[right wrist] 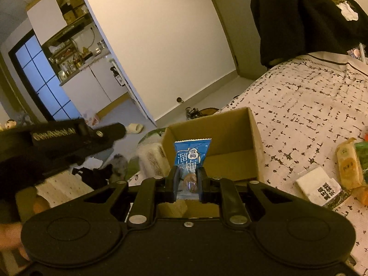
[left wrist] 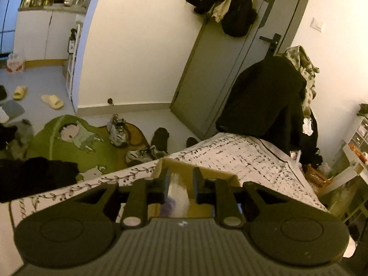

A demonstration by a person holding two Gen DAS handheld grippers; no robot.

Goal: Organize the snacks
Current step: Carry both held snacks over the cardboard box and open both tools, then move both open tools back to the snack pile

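While the right tool [right wrist: 188, 179] pinches a blue snack packet [right wrist: 192, 155] between its two fingers, the packet stands up over the open cardboard box [right wrist: 230, 135]. The packet has white writing on it and a round brown picture near the bottom. Its lower part sits between the fingers, and its jagged top edge pokes up in front of the box's far wall.

The box rests on a surface with a white cloth [right wrist: 310, 105] that has small dark marks; I cannot tell if it is a bed or a desk. To the right of the box, well apart from it, lie more snacks: a white packet [right wrist: 318, 187] with dark writing, and just beside it a yellow wrapped cake [right wrist: 348, 165]. Something green [right wrist: 362, 155] touches the cake on its far side.

The left tool [left wrist: 180, 185] hovers over the same box [left wrist: 216, 173]. Its fingers have a narrow gap between them and hold nothing. Through the gap, something pale with a bit of purple [left wrist: 176, 195] shows inside the box, but it is too blurry to name.

In the right wrist view, the left tool [right wrist: 69, 138] shows as a dark shape on the left side, off the edge of the cloth.
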